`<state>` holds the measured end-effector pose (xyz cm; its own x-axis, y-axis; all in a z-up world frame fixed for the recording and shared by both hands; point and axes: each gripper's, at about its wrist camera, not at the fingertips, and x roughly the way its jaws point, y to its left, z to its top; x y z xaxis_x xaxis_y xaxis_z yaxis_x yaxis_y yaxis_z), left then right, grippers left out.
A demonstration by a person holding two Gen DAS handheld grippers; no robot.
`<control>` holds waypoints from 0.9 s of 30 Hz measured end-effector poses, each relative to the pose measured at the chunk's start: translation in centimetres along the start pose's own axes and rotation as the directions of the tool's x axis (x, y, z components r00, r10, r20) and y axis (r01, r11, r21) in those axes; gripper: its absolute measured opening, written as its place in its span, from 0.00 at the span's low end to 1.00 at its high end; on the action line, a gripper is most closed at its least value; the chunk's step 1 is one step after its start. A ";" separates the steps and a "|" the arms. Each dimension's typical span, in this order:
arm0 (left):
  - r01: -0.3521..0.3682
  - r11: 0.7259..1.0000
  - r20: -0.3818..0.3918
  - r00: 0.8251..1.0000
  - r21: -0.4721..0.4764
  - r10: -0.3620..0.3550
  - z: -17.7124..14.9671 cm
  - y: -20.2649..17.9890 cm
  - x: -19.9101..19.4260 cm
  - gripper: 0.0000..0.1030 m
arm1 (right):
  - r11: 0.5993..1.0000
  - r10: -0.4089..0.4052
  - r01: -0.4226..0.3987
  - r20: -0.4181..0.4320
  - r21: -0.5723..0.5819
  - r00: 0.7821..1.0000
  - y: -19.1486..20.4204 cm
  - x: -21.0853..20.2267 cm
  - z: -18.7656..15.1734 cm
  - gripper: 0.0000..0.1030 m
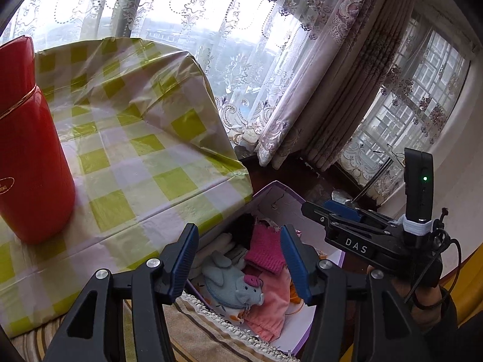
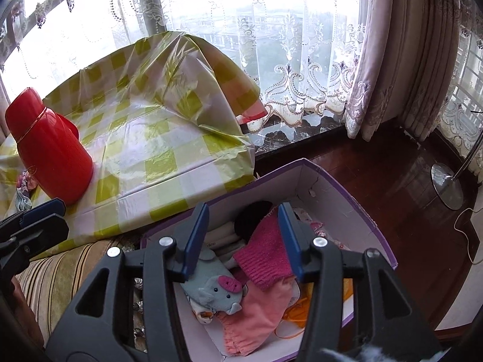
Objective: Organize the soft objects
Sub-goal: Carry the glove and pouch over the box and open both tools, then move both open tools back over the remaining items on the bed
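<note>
A purple-edged cardboard box stands open beside the table. Inside lie a grey elephant plush, a magenta knit piece, a pink cloth, white folded cloths and something black. My left gripper hangs open above the box with nothing between its pads. My right gripper is also open over the box, the knit piece lying below it. Each gripper shows in the other's view: the right gripper, the left gripper.
A red thermos stands on the table with a green-checked plastic cover. Small soft items lie left of the thermos. A striped cushion borders the box. A lamp base sits on the dark floor.
</note>
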<state>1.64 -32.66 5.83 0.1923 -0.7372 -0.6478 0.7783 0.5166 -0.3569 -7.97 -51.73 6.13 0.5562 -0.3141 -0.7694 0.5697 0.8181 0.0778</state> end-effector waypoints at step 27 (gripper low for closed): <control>-0.295 0.871 0.077 0.933 -0.393 0.351 -5.8 17.8 -12.6 0.56 | 0.836 0.328 -0.348 -0.123 -0.424 0.937 19.7 -2.0 -3.9 0.51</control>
<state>9.55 -11.64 3.73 0.4986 -0.5403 -0.6779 0.3860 0.8386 -0.3845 -0.20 -33.13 6.71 0.6332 0.0329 -0.7733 0.0266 0.9976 0.0643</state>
